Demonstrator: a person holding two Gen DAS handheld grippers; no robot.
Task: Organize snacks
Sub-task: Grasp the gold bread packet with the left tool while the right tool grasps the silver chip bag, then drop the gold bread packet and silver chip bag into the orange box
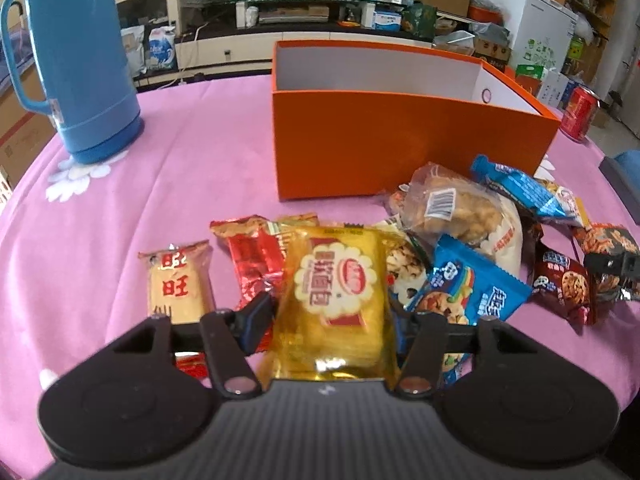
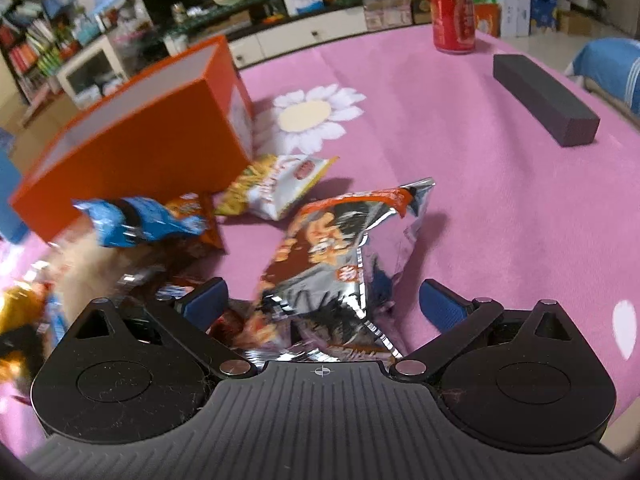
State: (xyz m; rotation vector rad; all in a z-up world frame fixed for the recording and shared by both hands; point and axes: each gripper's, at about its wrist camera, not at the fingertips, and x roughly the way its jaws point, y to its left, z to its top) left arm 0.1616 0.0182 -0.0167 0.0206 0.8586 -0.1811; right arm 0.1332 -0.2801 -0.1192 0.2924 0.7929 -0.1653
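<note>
An open orange box stands on the pink tablecloth; it also shows in the right wrist view. Several snack packets lie in front of it. My left gripper is shut on a yellow bread packet, its fingers pressing both sides. Beside it lie a beige rice cracker and a red packet. My right gripper is open around a silver and brown snack bag, with both blue pads apart from it. A blue packet lies to its left.
A blue thermos jug stands at the far left. A red can and a dark block sit at the far right of the table. Shelves and boxes fill the room behind.
</note>
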